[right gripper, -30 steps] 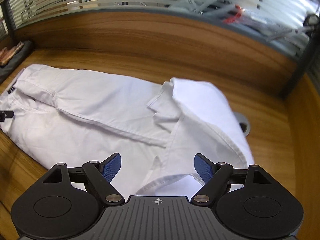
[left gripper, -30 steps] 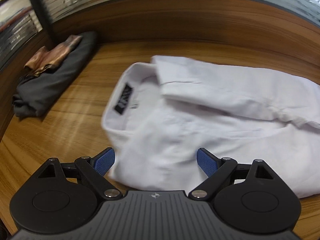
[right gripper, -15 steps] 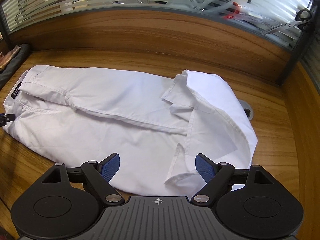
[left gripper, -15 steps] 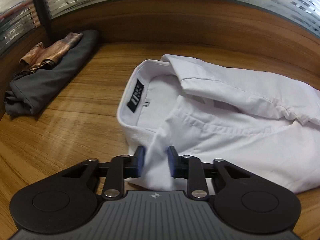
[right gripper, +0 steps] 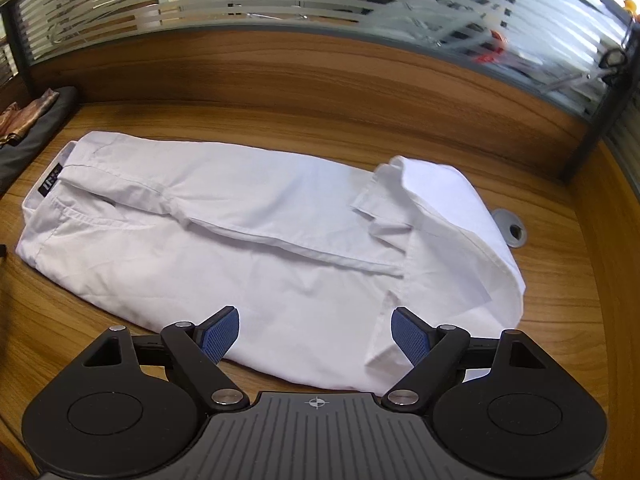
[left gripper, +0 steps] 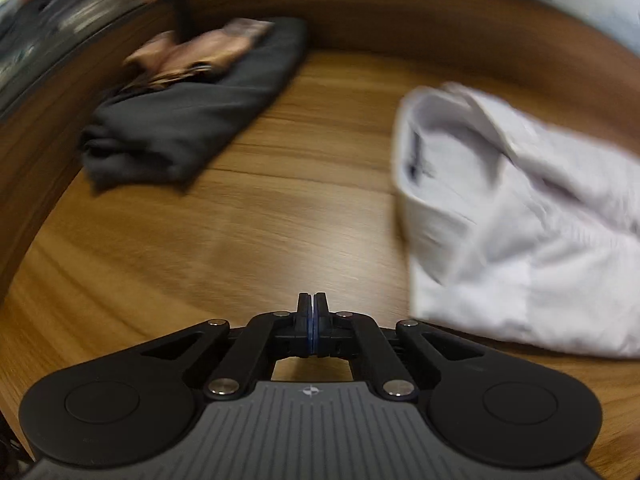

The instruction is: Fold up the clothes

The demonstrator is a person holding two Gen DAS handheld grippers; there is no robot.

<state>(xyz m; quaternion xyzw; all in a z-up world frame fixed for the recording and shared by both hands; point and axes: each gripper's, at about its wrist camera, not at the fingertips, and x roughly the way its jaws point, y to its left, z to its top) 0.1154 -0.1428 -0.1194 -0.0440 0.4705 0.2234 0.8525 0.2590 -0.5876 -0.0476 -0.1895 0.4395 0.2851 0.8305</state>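
The left gripper (left gripper: pixel 311 312), jaws pressed together on nothing, hangs over bare wooden desk (left gripper: pixel 224 240); the rumpled white cotton shirt (left gripper: pixel 520 216) lies apart to its right. The right gripper (right gripper: pixel 316 330), jaws wide apart, hovers at the shirt's (right gripper: pixel 256 240) near edge, cloth showing between its blue pads.

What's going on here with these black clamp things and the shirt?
A person is folding clothes with two hand-held grippers. A white shirt lies partly folded on the wooden desk. The left gripper is shut on nothing, off to the shirt's side; the right gripper hangs open over its near edge. Dark folded clothes sit aside.
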